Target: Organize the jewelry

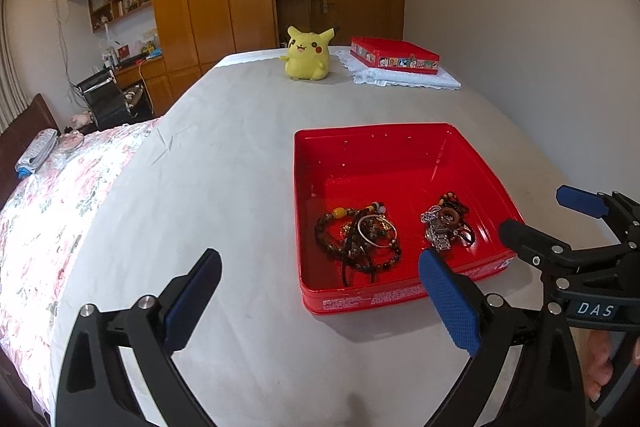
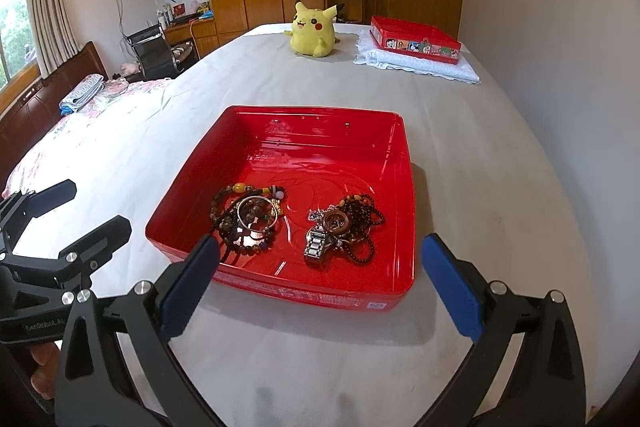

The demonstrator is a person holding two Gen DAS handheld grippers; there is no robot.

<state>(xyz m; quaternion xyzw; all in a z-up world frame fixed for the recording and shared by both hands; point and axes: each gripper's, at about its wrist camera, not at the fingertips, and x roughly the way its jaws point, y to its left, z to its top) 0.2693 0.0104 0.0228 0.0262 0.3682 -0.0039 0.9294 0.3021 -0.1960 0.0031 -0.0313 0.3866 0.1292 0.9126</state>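
Observation:
A red open tin [image 1: 384, 139] [image 2: 394, 163] lies on a white sheet. It holds two heaps of jewelry: beaded bracelets with a silver bangle [image 1: 360, 235] [image 2: 248, 219] on the left, and a metal watch with dark bead strings [image 1: 446, 223] [image 2: 340, 231] on the right. My left gripper [image 1: 320, 303] is open, just short of the tin's near left corner, nothing between its fingers. My right gripper [image 2: 320, 283] is open in front of the tin's near wall, also empty. Each gripper shows in the other's view: the right one [image 1: 540, 215], the left one [image 2: 92, 207].
At the far end of the bed sit a yellow plush toy [image 1: 307, 54] [image 2: 314, 29] and a second red tin [image 1: 394, 55] [image 2: 414, 39] on a white lace cloth [image 1: 404, 77]. A floral quilt [image 1: 60, 195] covers the left side. A wall runs along the right.

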